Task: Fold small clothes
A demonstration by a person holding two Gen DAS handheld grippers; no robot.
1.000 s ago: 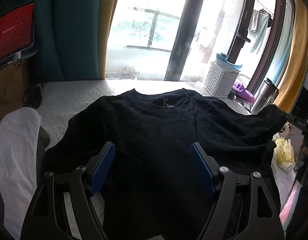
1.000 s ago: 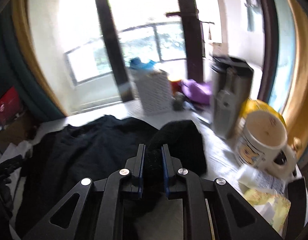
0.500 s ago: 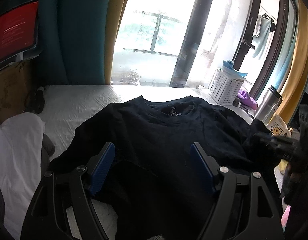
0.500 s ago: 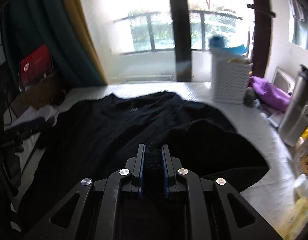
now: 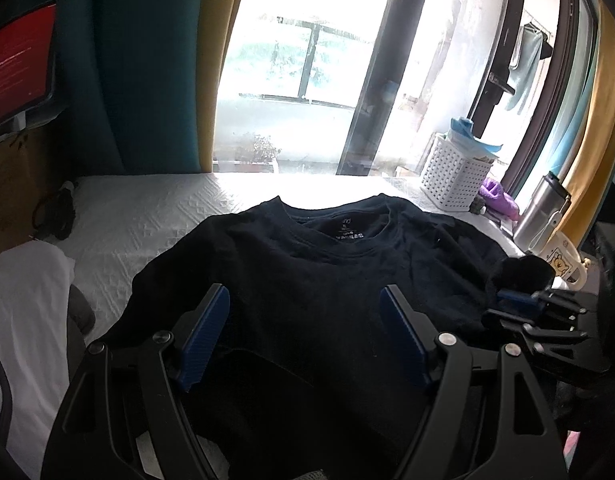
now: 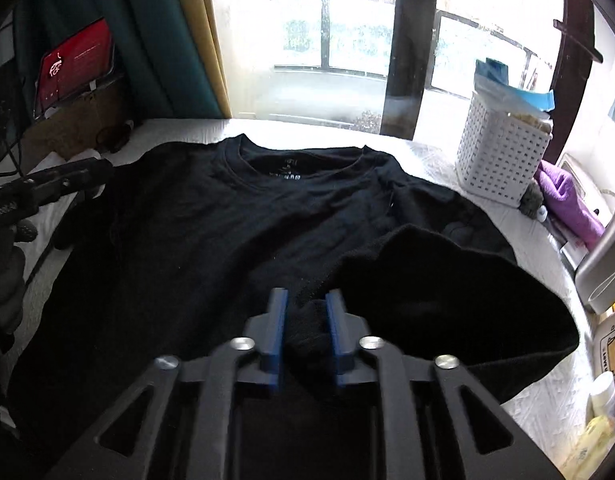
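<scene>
— On the white bed [image 5: 155, 216], what lies there?

— A black shirt [image 5: 331, 280], spread flat, collar toward the window [image 5: 307, 60], label showing inside the neck.

— And its right sleeve?

— Folded inward. The sleeve [image 6: 447, 292] lies doubled over the shirt's right side, its cuff end running back between the right tongs [image 6: 305, 320].

— Do those tongs grip it?

— Their jaws have just been opening. A bunch of black cloth sits between the blue pads [image 6: 277, 320]; whether the pads touch it I cannot tell.

— The left tongs?

— The left tongs [image 5: 305, 336] stand wide apart and hold nothing, hanging over the shirt's lower half. Dark cloth fills the view beneath them.

— Can each see the other?

— Yes. From the left view the right tongs [image 5: 519, 300] show at the shirt's right edge, a lump of black cloth just above them. From the right view the left tongs [image 6: 79, 178] reach in from the left edge.

— What else is about?

— A white basket [image 6: 503, 160] at the far right of the bed, purple cloth [image 6: 567, 196] beside it, a steel flask [image 5: 541, 212] and a mug [image 5: 563, 260] with a yellow bear near the right edge. A red screen [image 5: 19, 64] stands at far left above a cardboard box [image 5: 11, 184], and white fabric [image 5: 23, 312] lies left of the shirt.
</scene>
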